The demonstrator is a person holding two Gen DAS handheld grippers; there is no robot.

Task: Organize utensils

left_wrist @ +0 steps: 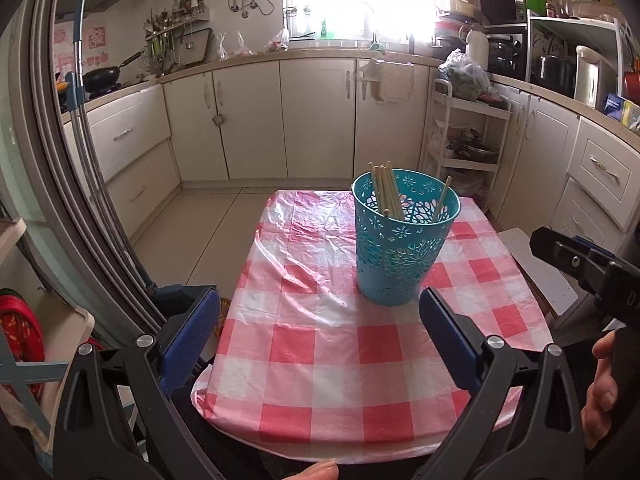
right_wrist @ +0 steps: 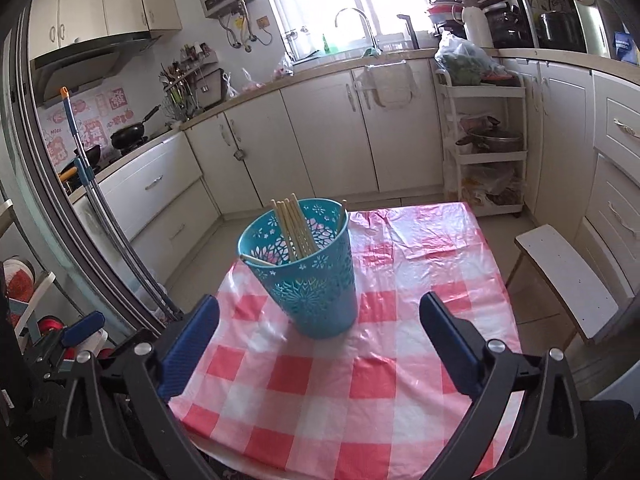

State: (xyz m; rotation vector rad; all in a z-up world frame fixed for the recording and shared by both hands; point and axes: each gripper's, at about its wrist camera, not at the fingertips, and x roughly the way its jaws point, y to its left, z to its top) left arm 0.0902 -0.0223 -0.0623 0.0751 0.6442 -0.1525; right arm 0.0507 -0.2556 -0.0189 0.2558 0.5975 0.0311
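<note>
A teal perforated holder [left_wrist: 402, 248] stands upright on a table with a red-and-white checked cloth [left_wrist: 320, 344]. Several wooden chopsticks [left_wrist: 386, 190] lean inside it. My left gripper [left_wrist: 320, 312] is open and empty, held above the table's near end, short of the holder. In the right wrist view the holder [right_wrist: 308, 276] stands just ahead of my right gripper [right_wrist: 320, 312], which is open and empty. The chopsticks [right_wrist: 294, 228] show there too, one lying across the rim. The right gripper's body shows at the right edge of the left wrist view.
A white stool [right_wrist: 568, 280] stands right of the table. A white trolley rack [right_wrist: 484, 140] with pots stands behind it. Cream cabinets [left_wrist: 280, 120] line the back and sides. A mop handle [left_wrist: 78, 80] leans at the left by a sliding door frame.
</note>
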